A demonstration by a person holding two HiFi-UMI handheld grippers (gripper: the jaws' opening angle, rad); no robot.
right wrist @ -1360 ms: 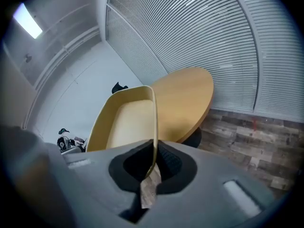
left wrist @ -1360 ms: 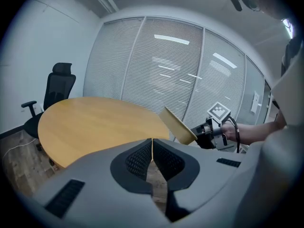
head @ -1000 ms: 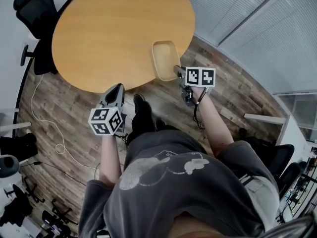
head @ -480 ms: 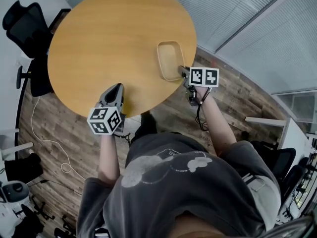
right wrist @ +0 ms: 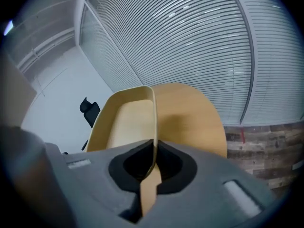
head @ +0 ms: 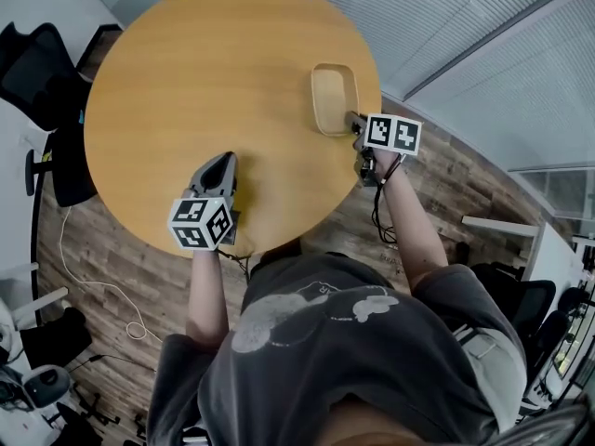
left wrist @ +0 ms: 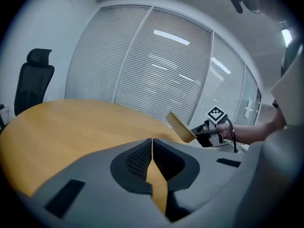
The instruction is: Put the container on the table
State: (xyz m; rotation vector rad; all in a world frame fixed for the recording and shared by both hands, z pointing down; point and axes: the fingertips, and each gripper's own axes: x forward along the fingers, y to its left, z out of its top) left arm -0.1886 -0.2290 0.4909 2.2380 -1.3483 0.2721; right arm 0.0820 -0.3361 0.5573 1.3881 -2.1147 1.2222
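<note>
Head view
- Desk (head: 204,82): round, pale wood, seen from steeply above.
- Container (head: 335,98): a shallow tan tray with rounded corners, over the desk's right side, close to the edge.
- Right tongs (head: 354,119): met the container at its near short end; the marker cube (head: 394,133) sat just behind them.
- Left tongs (head: 221,162): over the desk's near edge, well apart from the container, tips pointing across the desk.
- Surroundings: a black office chair (head: 37,63) beside the desk on the left, wood-plank floor (head: 84,249) beneath, blinds (head: 465,26) along the far right.

Left gripper view
- Left tongs' state: pressed together at the tips, with nothing between them.
- Desk: spread out ahead, its top bare in front of the tongs.
- Container: off to the right, held by the right tongs, tilted with its far end raised above the desk; whether its near end touched the top could not be told.
- Background: the office chair on the left, blinds across the back.

Right gripper view
- Right tongs' state: clamped on the thin rim wall of the container, one side inside it and one outside.
- Container: stretched away from the tongs, its hollow to the left of the gripped wall.
- Desk: showed beyond and to the right of the container.
</note>
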